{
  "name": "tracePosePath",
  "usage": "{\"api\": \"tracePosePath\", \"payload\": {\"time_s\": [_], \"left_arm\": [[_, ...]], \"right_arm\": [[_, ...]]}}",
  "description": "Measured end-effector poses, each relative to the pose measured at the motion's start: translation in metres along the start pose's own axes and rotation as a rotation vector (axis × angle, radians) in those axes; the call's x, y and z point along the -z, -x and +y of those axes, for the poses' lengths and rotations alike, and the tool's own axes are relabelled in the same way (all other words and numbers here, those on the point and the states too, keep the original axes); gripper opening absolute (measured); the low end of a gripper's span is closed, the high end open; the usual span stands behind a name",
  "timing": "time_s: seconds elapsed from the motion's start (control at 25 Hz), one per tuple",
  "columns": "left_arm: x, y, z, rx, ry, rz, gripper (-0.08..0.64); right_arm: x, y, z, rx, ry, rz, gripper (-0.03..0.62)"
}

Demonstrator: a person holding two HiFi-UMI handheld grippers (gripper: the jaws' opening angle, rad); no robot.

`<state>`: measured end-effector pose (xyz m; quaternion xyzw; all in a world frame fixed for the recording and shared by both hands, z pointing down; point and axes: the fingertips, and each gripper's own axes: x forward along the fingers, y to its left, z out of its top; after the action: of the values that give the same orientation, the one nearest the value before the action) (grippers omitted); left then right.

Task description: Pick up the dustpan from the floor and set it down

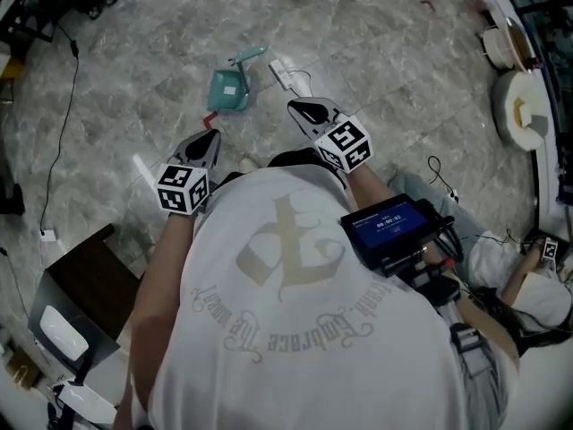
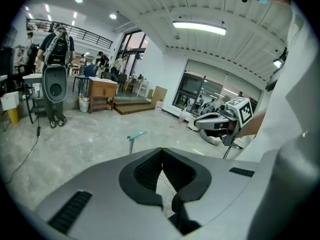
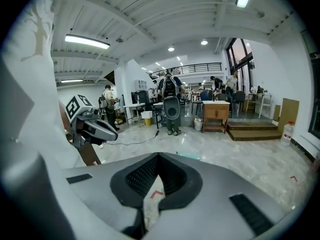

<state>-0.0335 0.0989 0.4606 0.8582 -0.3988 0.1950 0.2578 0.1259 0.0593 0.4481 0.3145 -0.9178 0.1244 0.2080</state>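
A teal dustpan [image 1: 229,89] lies on the grey marble floor ahead of me, its handle [image 1: 248,56] pointing away to the right. Both grippers hover apart from it, nearer to me. My left gripper [image 1: 212,136] is below and left of the pan, jaws together and holding nothing. My right gripper [image 1: 301,108] is to the pan's right, also shut and empty. In the left gripper view the pan's handle [image 2: 136,135] rises just beyond the closed tips [image 2: 161,152], and the right gripper [image 2: 220,122] shows at the right. The right gripper view shows a teal edge of the dustpan [image 3: 188,156] past its tips [image 3: 159,157].
A white power strip [image 1: 281,73] with a cord lies right of the dustpan, a small red piece [image 1: 211,119] just below it. A black cable [image 1: 61,115] runs along the floor at the left. A dark box [image 1: 85,289] stands at lower left. White gear [image 1: 519,106] lines the right edge.
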Motion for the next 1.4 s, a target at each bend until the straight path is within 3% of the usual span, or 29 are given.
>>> {"api": "tracePosePath", "payload": {"time_s": [0.24,0.64,1.4], "left_arm": [[-0.004,0.017,0.009,-0.046,0.032,-0.032,0.012],[0.005,0.002,0.073,-0.134,0.14,-0.03,0.012],[-0.004,-0.027,0.127,-0.304,0.316,-0.012,0.012]], "right_arm": [[-0.016,-0.012,0.003,-0.037,0.038,0.011,0.014],[-0.015,-0.099,-0.019,-0.158,0.093,0.094,0.014],[0.015,-0.23,-0.074,-0.44,0.366,0.359,0.018]]}}
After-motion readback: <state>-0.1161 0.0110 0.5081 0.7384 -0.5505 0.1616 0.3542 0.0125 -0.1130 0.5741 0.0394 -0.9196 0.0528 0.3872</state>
